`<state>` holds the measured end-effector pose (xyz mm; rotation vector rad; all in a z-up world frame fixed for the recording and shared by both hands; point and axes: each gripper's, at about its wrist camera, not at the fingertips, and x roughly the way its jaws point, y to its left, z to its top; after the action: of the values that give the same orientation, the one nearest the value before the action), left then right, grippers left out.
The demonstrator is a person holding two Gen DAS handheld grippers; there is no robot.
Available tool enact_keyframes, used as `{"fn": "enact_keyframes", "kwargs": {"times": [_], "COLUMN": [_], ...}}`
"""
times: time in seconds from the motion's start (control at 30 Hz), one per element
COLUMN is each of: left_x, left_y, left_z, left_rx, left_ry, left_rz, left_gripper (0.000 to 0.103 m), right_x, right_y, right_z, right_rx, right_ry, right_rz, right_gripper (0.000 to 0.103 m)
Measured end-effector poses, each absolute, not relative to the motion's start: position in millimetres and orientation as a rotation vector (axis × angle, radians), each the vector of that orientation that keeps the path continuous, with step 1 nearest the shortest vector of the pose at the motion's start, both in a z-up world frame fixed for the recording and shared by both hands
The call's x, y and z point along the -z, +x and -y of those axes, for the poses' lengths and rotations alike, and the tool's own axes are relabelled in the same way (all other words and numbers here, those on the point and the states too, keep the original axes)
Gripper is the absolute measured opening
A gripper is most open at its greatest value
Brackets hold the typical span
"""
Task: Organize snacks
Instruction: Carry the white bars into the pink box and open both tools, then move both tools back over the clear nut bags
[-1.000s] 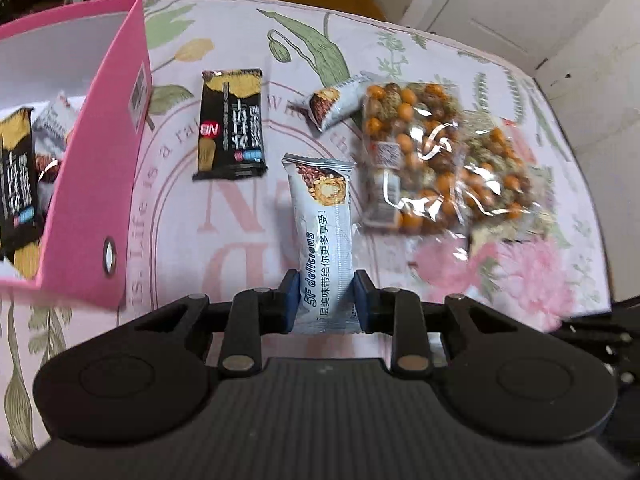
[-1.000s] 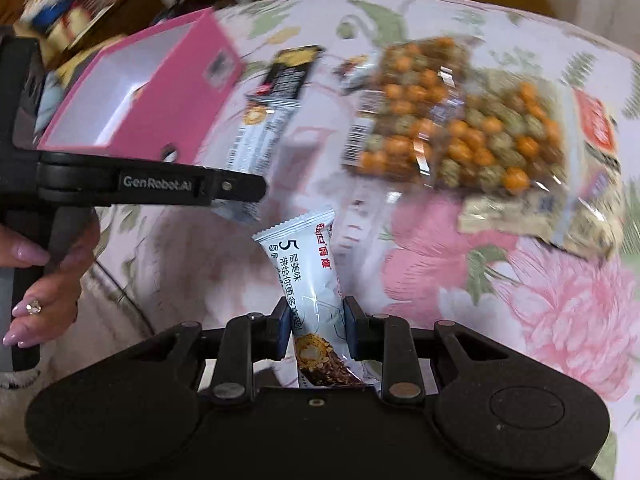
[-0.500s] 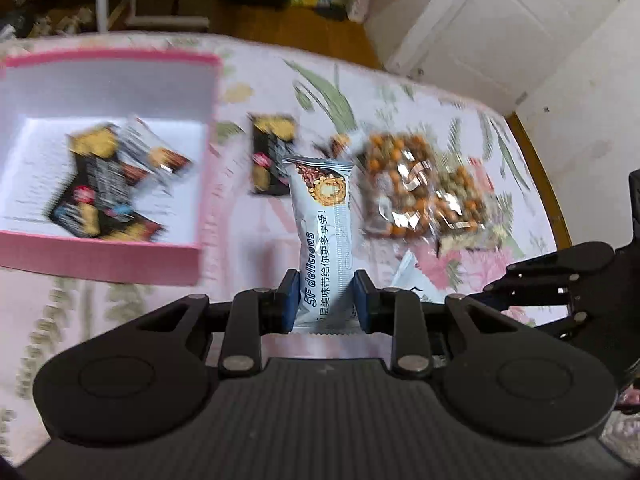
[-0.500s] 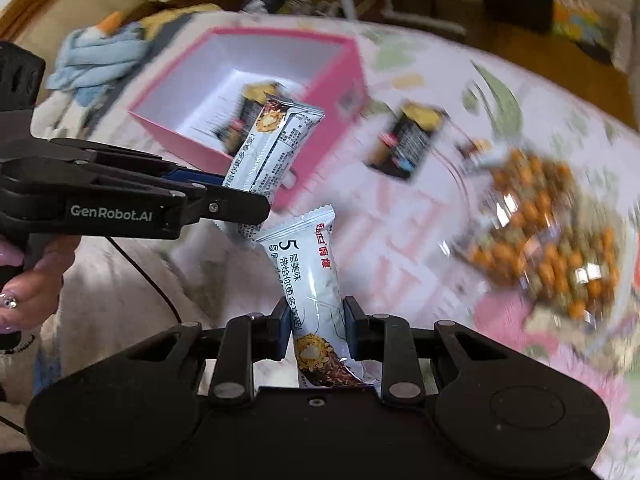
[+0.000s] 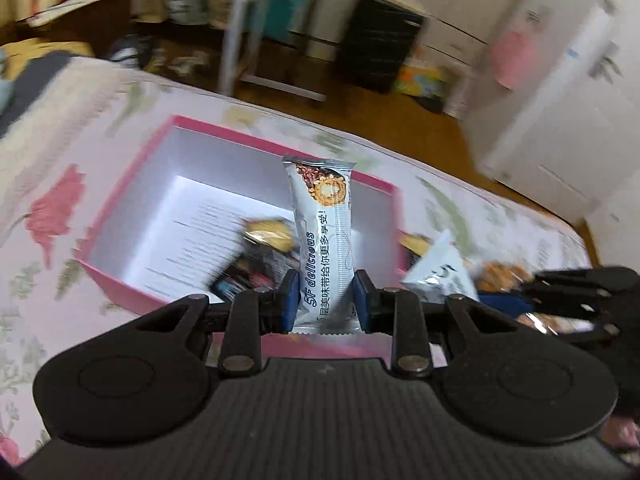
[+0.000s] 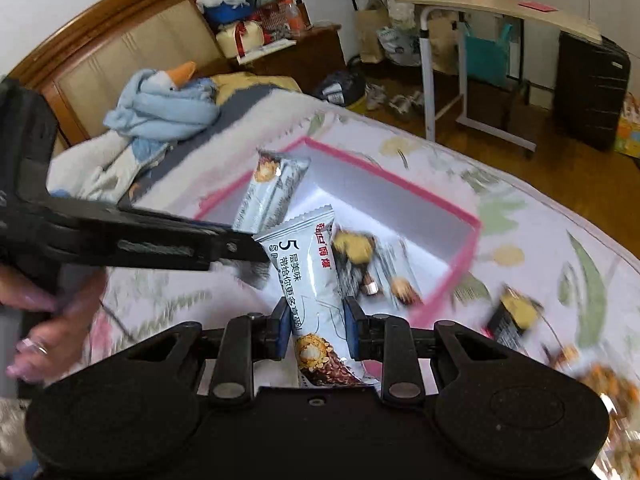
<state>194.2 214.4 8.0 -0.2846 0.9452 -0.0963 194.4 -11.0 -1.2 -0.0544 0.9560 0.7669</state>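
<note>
A: Two views, both over the bed [image 6: 520, 216], whose floral cover fills most of each. What do I have on it, largest first?

B: First the pink box [image 5: 120, 204], open-topped with a white inside, lying on the cover. In my right wrist view the same pink box [image 6: 472, 240] holds several small packets, among them a black and yellow snack packet [image 6: 352, 260]; they are blurred, so I cannot count them.

A: And outside the box?

B: A clear bag of nuts [image 6: 608, 384] lies at the right edge of the right wrist view, well apart from the box. Another black packet [image 6: 512, 316] lies on the cover just beside the box's near right corner.

A: Now my two grippers.

B: The left gripper [image 5: 326, 300] is clenched on a silver snack bar [image 5: 324, 232], which stands upright between its blue pads, above the near wall of the box. From the right wrist view, that left gripper [image 6: 240, 240] reaches in from the left, the bar raised over the box, a hand [image 6: 44, 320] on its handle.

A: The right?

B: The right gripper [image 6: 316, 320] grasps a second silver bar [image 6: 312, 276], tilted slightly left, in front of the box's near side.
</note>
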Motion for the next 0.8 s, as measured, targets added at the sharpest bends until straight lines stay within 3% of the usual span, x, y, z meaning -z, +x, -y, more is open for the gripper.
{"fn": "enact_keyframes", "kwargs": {"times": [0.43, 0.53, 0.63, 0.8], "left_x": [83, 84, 74, 43], "left_y": [264, 259, 251, 234], "left_z": [-260, -258, -253, -245], "left_rx": [-0.159, -0.174, -0.149, -0.059], "left_ry": [-0.273, -0.283, -0.271, -0.25], "left_rz": [-1.108, -1.108, -1.094, -1.07], "left_gripper": [0.029, 0.035, 0.041, 0.041], "right_x": [80, 86, 79, 41], "right_y": [235, 235, 230, 212], "right_z": [-52, -46, -32, 6], "right_rx": [-0.76, -0.755, -0.755, -0.747], "right_ry": [-0.066, -0.028, -0.012, 0.021], "right_rz": [-0.988, -0.994, -0.984, -0.919], "right_gripper": [0.034, 0.041, 0.042, 0.042]}}
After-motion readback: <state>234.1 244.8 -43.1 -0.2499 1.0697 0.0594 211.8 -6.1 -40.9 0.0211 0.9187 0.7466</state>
